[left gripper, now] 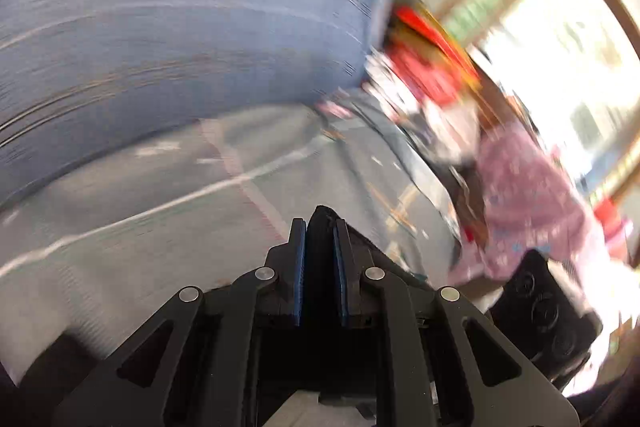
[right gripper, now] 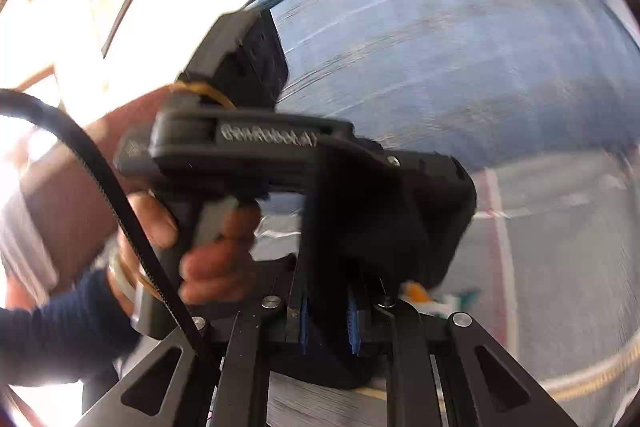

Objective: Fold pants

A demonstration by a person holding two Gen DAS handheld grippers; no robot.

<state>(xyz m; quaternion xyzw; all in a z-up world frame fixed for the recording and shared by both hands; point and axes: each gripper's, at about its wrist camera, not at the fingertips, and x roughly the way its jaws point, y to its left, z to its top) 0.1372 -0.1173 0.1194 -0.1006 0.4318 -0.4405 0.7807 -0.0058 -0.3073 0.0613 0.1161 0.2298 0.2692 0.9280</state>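
Dark cloth, presumably the pants, sits pinched between the blue pads of the left gripper, whose jaws are nearly together on a folded edge. In the right wrist view, the right gripper likewise clamps a thick black fold that hangs just below the left gripper's body. Both grips lie close together, probably to carry one edge across as a pair. Beyond the pants lie a grey sheet and blue fabric, both blurred.
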